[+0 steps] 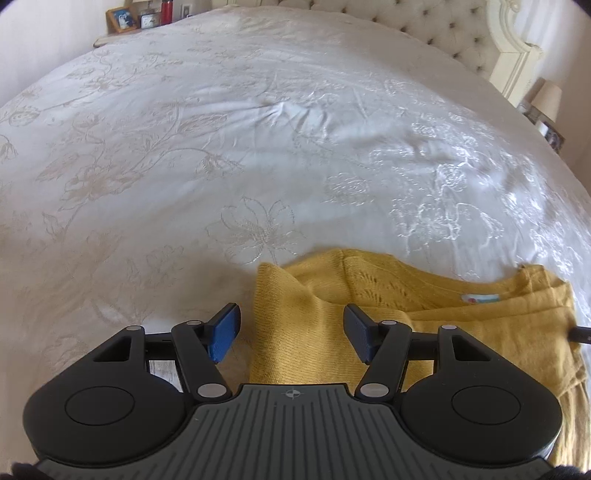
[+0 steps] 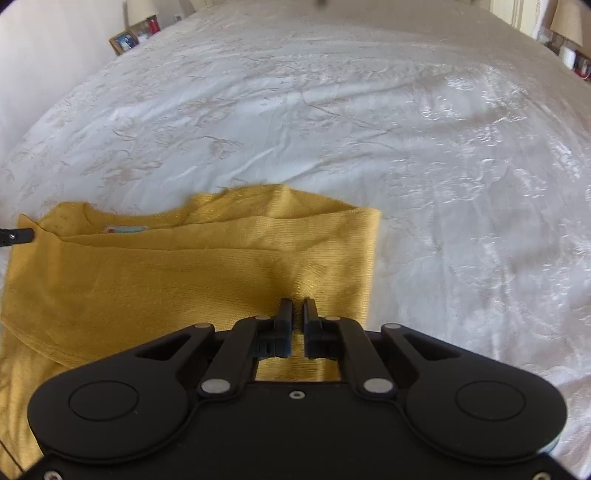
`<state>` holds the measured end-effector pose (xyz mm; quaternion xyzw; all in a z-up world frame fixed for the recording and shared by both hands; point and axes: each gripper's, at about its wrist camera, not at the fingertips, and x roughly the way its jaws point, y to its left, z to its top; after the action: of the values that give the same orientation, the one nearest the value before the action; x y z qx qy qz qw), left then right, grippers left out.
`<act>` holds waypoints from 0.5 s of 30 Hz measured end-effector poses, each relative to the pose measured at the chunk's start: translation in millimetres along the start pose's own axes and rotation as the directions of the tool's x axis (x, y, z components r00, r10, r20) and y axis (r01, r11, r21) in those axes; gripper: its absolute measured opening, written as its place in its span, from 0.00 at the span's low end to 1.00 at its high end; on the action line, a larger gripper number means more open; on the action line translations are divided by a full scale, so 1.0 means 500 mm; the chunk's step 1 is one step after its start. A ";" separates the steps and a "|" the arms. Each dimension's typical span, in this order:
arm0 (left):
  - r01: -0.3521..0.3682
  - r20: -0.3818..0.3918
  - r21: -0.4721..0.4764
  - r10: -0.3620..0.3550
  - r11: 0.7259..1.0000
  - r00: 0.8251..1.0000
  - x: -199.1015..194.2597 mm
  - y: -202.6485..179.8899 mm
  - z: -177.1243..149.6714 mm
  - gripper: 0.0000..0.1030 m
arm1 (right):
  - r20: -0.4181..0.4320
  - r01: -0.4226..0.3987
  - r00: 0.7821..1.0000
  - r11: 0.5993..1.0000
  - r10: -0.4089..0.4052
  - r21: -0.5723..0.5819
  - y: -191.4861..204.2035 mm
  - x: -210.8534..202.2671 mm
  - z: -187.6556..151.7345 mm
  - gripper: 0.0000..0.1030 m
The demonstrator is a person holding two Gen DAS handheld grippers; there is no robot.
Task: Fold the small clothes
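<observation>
— Left gripper (image 1: 291,338) first: how do its blue-padded fingers (image 1: 224,338) stand?

— Well apart, with nothing pinched between them. They hover over the near left corner of the mustard-yellow knitted sweater (image 1: 373,317), whose left edge runs up between the two pads.

— And where does that garment lie?

— Flat on the white bedspread with embroidered flowers (image 1: 258,147), partly folded, its neckline and a small pale label (image 1: 480,298) turned toward the far side. A folded layer crosses it from left to right.

— Now the right gripper (image 2: 297,317)?

— Its jaws are drawn nearly together, with only a thin slit left. The tips press down into the knit near the sweater's right edge; whether any fabric is caught in that slit, I cannot tell.

— Anything else in its view?

— A dark fingertip of the other gripper pokes in at the far left, at the garment's corner. Beyond the bed, a framed picture (image 2: 123,41) and a red bottle (image 1: 167,11) stand on a side table at the left, and a cream lampshade (image 2: 569,22) shows at the right
</observation>
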<state>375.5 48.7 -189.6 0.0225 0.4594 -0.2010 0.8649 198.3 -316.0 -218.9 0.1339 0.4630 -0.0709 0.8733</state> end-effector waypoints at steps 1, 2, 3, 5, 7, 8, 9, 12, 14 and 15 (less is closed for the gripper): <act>-0.004 -0.008 -0.002 0.004 1.000 1.000 0.005 0.000 0.003 0.58 | -0.005 0.018 1.000 1.000 -0.018 0.013 -0.007 0.002 0.000 0.08; -0.005 -0.015 -0.003 0.005 1.000 1.000 0.010 0.001 0.004 0.58 | -0.015 0.040 0.999 0.999 -0.039 0.035 -0.018 0.006 0.000 0.05; -0.007 -0.024 -0.002 0.007 1.000 1.000 0.015 0.000 0.006 0.58 | -0.023 0.060 0.998 0.997 -0.058 0.057 -0.028 0.010 -0.001 0.04; -0.009 -0.032 -0.001 0.009 1.000 0.999 0.024 -0.002 0.011 0.58 | -0.028 0.076 0.997 0.993 -0.073 0.096 -0.047 0.012 -0.001 0.04; 0.002 -0.029 -0.011 -0.003 1.000 1.000 0.028 0.000 0.014 0.58 | -0.008 0.023 1.000 0.990 -0.023 0.138 -0.063 0.004 -0.001 0.16; 0.008 -0.030 -0.019 -0.008 1.000 1.000 0.029 0.002 0.015 0.57 | 0.017 -0.012 1.000 0.988 0.010 0.157 -0.068 -0.004 -0.002 0.16; 0.015 -0.028 -0.024 -0.016 1.000 0.999 0.030 0.003 0.016 0.53 | 0.039 -0.037 0.999 0.986 0.031 0.161 -0.070 -0.012 -0.002 0.16; -0.015 0.017 -0.006 0.015 1.000 1.000 0.024 0.000 0.018 0.05 | 0.076 -0.087 0.994 0.985 0.076 0.148 -0.066 -0.025 -0.001 0.31; -0.025 0.006 -0.030 0.026 0.999 1.000 0.029 0.006 0.021 0.05 | 0.079 -0.113 0.992 0.982 0.102 0.148 -0.061 -0.021 -0.001 0.51; -0.028 -0.003 -0.046 0.028 0.999 1.000 0.032 0.010 0.021 0.05 | 0.077 -0.129 0.990 0.981 0.118 0.148 -0.060 -0.016 -0.001 0.54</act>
<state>393.7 45.7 -197.3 0.0094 0.4645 -0.1783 0.8674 185.9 -344.5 -217.6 0.2262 0.4172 -0.0562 0.8784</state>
